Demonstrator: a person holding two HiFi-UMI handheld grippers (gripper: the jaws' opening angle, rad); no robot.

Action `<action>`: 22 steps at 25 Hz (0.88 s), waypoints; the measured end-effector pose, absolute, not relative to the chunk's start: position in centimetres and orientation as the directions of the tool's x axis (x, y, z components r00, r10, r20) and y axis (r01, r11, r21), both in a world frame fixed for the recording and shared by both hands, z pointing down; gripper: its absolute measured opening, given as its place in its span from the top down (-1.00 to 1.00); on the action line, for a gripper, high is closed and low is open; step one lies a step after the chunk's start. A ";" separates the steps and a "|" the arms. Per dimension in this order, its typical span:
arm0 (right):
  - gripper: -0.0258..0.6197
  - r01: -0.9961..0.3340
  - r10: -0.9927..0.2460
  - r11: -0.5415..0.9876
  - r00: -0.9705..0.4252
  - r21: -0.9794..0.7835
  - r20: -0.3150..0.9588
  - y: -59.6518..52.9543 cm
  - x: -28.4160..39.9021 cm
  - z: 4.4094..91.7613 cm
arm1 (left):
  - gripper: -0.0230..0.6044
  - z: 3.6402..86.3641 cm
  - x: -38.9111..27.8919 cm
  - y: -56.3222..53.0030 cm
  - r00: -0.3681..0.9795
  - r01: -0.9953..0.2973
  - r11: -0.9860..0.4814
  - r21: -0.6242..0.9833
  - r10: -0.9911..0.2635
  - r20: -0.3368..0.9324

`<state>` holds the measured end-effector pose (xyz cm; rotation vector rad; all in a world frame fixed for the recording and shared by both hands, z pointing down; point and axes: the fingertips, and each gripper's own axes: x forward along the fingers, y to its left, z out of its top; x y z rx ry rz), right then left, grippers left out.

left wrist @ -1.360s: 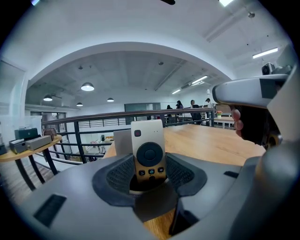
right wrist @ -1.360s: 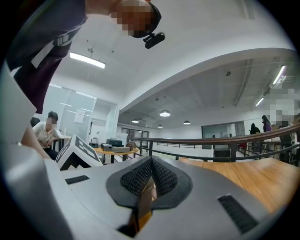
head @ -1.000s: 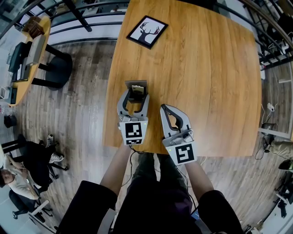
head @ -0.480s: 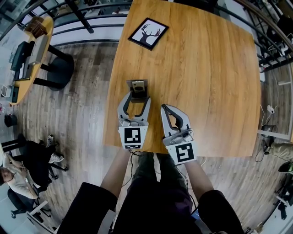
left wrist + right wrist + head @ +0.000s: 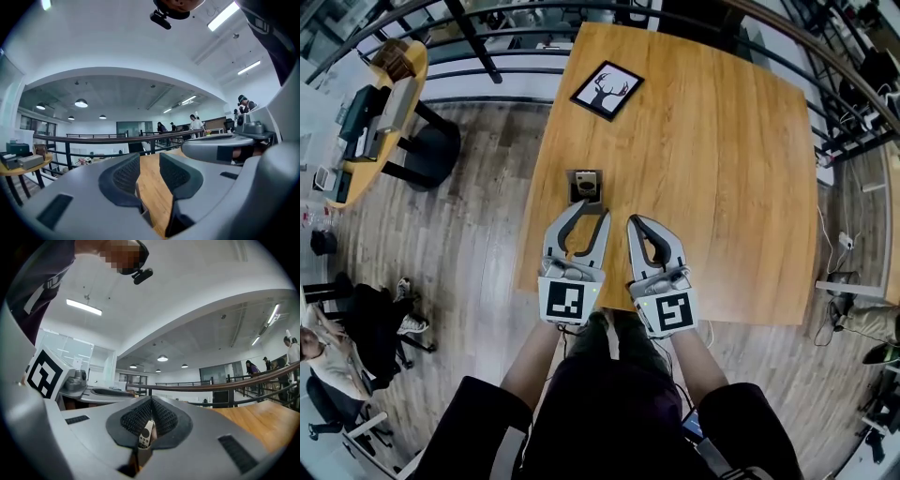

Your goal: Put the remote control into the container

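Observation:
A small dark container (image 5: 585, 186) with a tan inside stands near the left edge of the wooden table (image 5: 722, 169). My left gripper (image 5: 592, 215) hovers just on the near side of it, apart from it. Its jaws have just been closing and stand part open with nothing between them; the left gripper view shows only bare table through the gap of the left gripper (image 5: 150, 160). My right gripper (image 5: 635, 223) hangs beside it, shut on the remote control (image 5: 146, 433), a slim white remote with a dark round button, pinched upright between the pads of the right gripper (image 5: 151, 402).
A framed deer picture (image 5: 607, 90) lies at the table's far left corner. A black railing (image 5: 478, 42) and a round side table (image 5: 375, 112) stand beyond the left edge, with seated people (image 5: 347, 337) on the floor below.
The left gripper has drawn back from around the container towards me and risen, and its jaws have narrowed. The right gripper has lifted a little, still holding the remote.

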<state>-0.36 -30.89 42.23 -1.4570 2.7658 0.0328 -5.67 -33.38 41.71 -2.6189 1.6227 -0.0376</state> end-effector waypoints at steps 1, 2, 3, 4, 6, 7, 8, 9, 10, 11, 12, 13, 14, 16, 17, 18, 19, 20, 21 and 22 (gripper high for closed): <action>0.86 -0.824 -0.823 0.567 -0.567 0.012 -0.029 -30.4 -0.3 41.3 | 0.50 40.4 -5.3 -32.6 0.457 -0.887 -0.454 -0.089 -0.889 -0.017; 0.86 -0.825 -0.824 0.565 -0.564 0.003 -0.044 -29.9 -0.3 40.1 | 0.55 39.2 -5.0 -31.7 0.473 -0.874 -0.467 -0.134 -0.881 -0.016; 0.86 -0.826 -0.825 0.563 -0.562 -0.006 -0.057 -29.4 -0.3 39.0 | 0.60 38.2 -4.7 -30.8 0.489 -0.856 -0.479 -0.193 -0.872 -0.006; 0.86 -0.826 -0.825 0.563 -0.562 -0.007 -0.062 -28.9 -0.3 38.0 | 0.63 37.3 -4.4 -29.9 0.501 -0.839 -0.487 -0.241 -0.865 0.005; 0.86 -0.826 -0.824 0.563 -0.562 -0.006 -0.072 -27.8 -0.2 36.4 | 0.72 35.7 -4.0 -28.3 0.511 -0.824 -0.491 -0.281 -0.860 0.004; 0.86 -0.824 -0.822 0.566 -0.565 0.003 -0.071 -27.3 -0.2 35.8 | 0.74 35.0 -3.7 -27.6 0.513 -0.823 -0.491 -0.286 -0.858 -0.004; 0.86 -0.822 -0.819 0.570 -0.569 0.014 -0.068 -26.7 -0.1 35.4 | 0.76 34.3 -3.5 -27.0 0.516 -0.822 -0.490 -0.290 -0.857 -0.013; 0.86 -0.820 -0.817 0.572 -0.572 0.021 -0.070 -26.2 0.1 34.8 | 0.78 33.6 -3.3 -26.4 0.519 -0.820 -0.490 -0.295 -0.855 -0.022; 0.86 -0.820 -0.817 0.572 -0.572 0.025 -0.077 -25.8 0.2 34.2 | 0.81 32.9 -3.1 -25.9 0.522 -0.818 -0.490 -0.300 -0.852 -0.032; 0.86 -0.822 -0.818 0.569 -0.569 0.025 -0.087 -25.4 0.4 33.6 | 0.84 32.3 -2.9 -25.4 0.526 -0.816 -0.490 -0.305 -0.849 -0.044; 0.86 -0.823 -0.818 0.567 -0.566 0.025 -0.096 -25.0 0.5 33.0 | 0.86 31.7 -2.8 -25.0 0.530 -0.815 -0.490 -0.309 -0.846 -0.055; 0.86 -0.824 -0.818 0.566 -0.565 0.024 -0.104 -24.6 0.6 32.6 | 0.88 31.2 -2.7 -24.6 0.532 -0.814 -0.490 -0.313 -0.844 -0.063; 0.86 -0.825 -0.818 0.565 -0.563 0.021 -0.117 -24.3 0.7 32.1 | 0.89 30.8 -2.6 -24.3 0.535 -0.813 -0.490 -0.316 -0.842 -0.069; 0.86 -0.829 -0.819 0.560 -0.553 0.000 -0.154 -23.6 0.8 30.9 | 0.89 30.2 -2.5 -23.7 0.540 -0.810 -0.492 -0.320 -0.838 -0.077; 0.86 -0.829 -0.818 0.559 -0.552 0.002 -0.162 -23.2 0.8 30.6 | 0.89 30.0 -2.4 -23.4 0.543 -0.808 -0.493 -0.322 -0.836 -0.080; 0.86 -0.828 -0.817 0.560 -0.555 0.013 -0.159 -22.9 0.8 30.5 | 0.89 29.8 -2.4 -23.1 0.546 -0.806 -0.495 -0.324 -0.833 -0.085; 0.86 -0.829 -0.817 0.559 -0.554 0.021 -0.160 -22.6 0.9 30.4 | 0.89 29.7 -2.4 -22.9 0.551 -0.803 -0.498 -0.326 -0.830 -0.088; 0.86 -0.832 -0.818 0.555 -0.550 0.020 -0.169 -22.3 0.9 30.1 | 0.89 29.6 -2.4 -22.6 0.556 -0.800 -0.502 -0.328 -0.827 -0.090; 0.86 -0.834 -0.819 0.551 -0.545 0.019 -0.177 -22.1 0.9 29.8 | 0.89 29.5 -2.3 -22.4 0.560 -0.797 -0.506 -0.329 -0.823 -0.090; 0.86 -0.835 -0.819 0.550 -0.545 0.028 -0.177 -21.8 1.0 29.7 | 0.89 29.4 -2.2 -22.2 0.564 -0.795 -0.510 -0.330 -0.821 -0.091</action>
